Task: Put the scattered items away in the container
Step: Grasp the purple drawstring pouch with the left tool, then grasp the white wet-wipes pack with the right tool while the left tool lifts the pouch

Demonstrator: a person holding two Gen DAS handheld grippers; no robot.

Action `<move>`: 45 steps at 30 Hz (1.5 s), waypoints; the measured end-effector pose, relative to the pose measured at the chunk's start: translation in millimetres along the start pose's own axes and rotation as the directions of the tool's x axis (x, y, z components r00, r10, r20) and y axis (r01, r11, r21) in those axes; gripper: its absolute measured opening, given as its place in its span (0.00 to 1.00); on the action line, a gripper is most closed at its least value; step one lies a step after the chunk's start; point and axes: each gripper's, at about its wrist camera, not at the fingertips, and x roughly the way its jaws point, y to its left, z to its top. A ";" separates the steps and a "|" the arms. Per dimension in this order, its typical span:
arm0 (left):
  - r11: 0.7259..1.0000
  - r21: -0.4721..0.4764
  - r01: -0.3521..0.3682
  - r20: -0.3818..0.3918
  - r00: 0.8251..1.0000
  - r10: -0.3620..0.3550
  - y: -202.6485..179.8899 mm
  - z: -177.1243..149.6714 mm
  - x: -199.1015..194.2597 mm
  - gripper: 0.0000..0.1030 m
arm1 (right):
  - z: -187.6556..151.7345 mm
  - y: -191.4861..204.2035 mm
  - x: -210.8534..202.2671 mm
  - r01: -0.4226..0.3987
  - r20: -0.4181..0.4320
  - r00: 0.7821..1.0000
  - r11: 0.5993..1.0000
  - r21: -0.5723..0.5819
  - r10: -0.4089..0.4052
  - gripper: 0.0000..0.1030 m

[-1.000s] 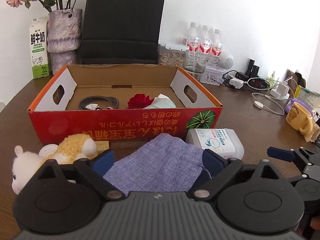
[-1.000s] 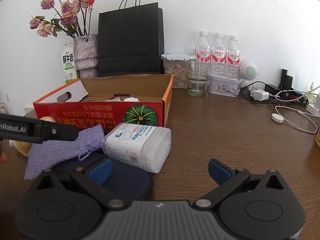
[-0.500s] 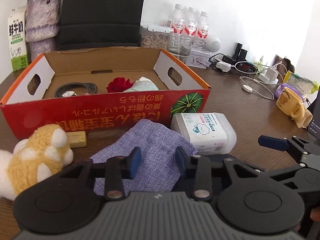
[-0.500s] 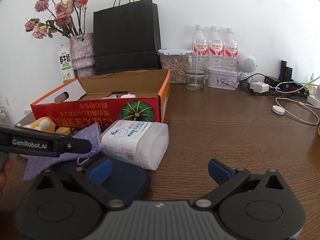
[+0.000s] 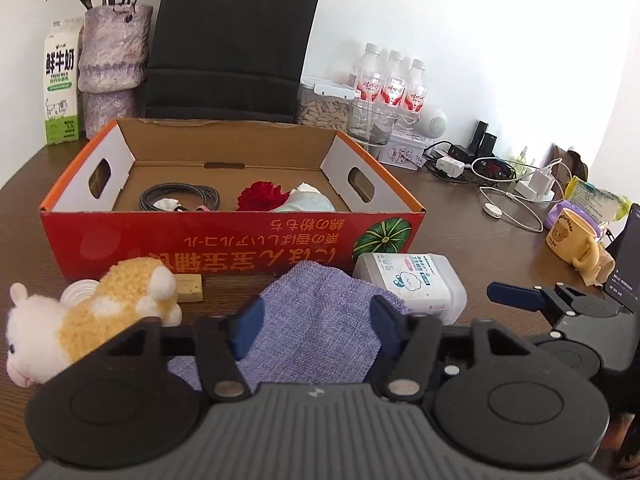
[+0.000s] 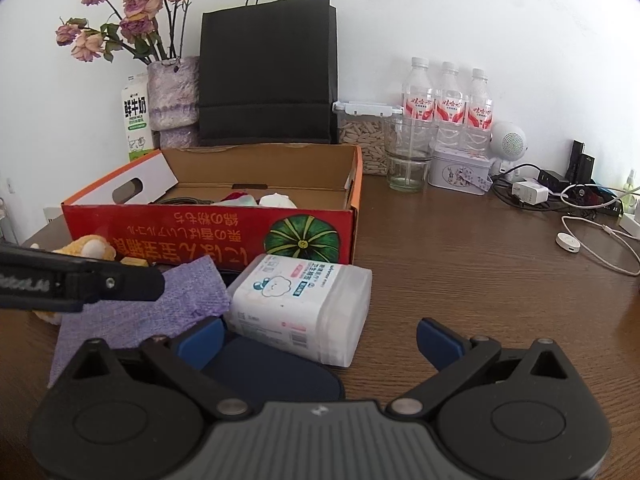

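Left jaws: reopening after a half-closed pinch; left gripper (image 5: 316,320) straddles purple cloth (image 5: 320,320), unclamped.
Right jaws: right gripper (image 6: 320,340) apart, empty.
Box (image 5: 224,240): 12 o'clock; cloth not yet inside.

White wall (image 6: 440,12), brown wood table (image 6: 460,264), daylit.

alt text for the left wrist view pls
The left gripper, its jaws opening, straddles a purple cloth pouch lying on a brown table before an open red cardboard box. A plush toy lies to the left, a white plastic case to the right.
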 end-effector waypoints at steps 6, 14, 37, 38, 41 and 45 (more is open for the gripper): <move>0.993 0.114 0.008 -0.062 0.998 -0.001 -6.2 -12.8 -1.3 0.78 | 1.4 -6.3 1.2 0.017 -0.004 1.000 0.999 0.035 -0.017 1.00; 0.992 0.127 -0.022 -0.074 0.997 0.032 -13.5 -14.2 9.8 0.63 | -4.9 -18.3 -8.8 0.002 0.020 1.000 0.998 0.067 -0.003 1.00; 0.898 0.346 -0.271 -0.036 0.953 0.301 -23.5 -48.2 -12.6 0.72 | -13.7 -21.1 -25.1 -0.059 0.059 0.997 0.997 0.059 0.056 1.00; 0.892 0.348 -0.288 -0.024 0.948 0.316 -25.1 -47.5 -9.4 0.65 | -14.0 -22.1 -26.2 -0.060 0.061 0.997 0.996 0.062 0.057 1.00; 0.881 0.345 -0.323 0.008 0.940 0.341 -26.9 -45.1 -3.8 0.49 | -15.4 -24.9 -26.7 -0.064 0.057 0.997 0.996 0.067 0.061 1.00; 0.890 0.332 -0.314 -0.002 0.943 0.333 -23.6 -42.9 1.9 0.24 | -17.4 -24.8 -24.9 -0.072 0.043 0.997 0.995 0.063 0.070 1.00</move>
